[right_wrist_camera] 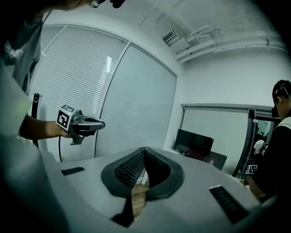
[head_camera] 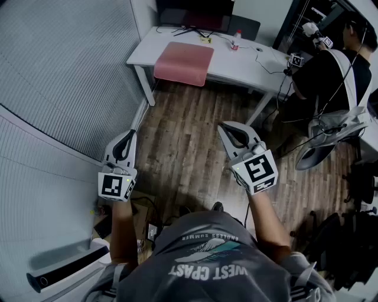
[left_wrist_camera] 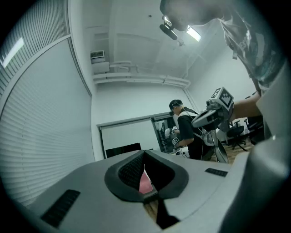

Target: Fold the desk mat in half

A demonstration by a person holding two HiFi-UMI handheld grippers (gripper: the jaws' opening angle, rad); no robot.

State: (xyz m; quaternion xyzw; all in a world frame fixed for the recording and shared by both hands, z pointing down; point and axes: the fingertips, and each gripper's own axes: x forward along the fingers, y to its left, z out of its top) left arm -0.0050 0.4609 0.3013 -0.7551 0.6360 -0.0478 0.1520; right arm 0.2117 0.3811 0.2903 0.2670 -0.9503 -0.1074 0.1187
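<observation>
A pink desk mat (head_camera: 183, 63) lies on the white desk (head_camera: 248, 60) at the far side of the room, its near edge hanging over the desk's front. Both grippers are held over the wooden floor, well short of the desk. My left gripper (head_camera: 129, 135) is shut and empty; through the slit of its jaws a sliver of the pink mat (left_wrist_camera: 145, 182) shows. My right gripper (head_camera: 226, 128) is also shut with nothing in it. In the right gripper view the left gripper (right_wrist_camera: 101, 123) appears at left; the left gripper view shows the right gripper (left_wrist_camera: 195, 122) at right.
A dark monitor (head_camera: 195, 13), a small bottle (head_camera: 236, 39) and cables sit on the desk. Another person (head_camera: 331, 65) with grippers stands at the desk's right end by a chair (head_camera: 322, 144). Window blinds (head_camera: 59, 65) run along the left. Boxes and cables (head_camera: 144, 227) lie by my feet.
</observation>
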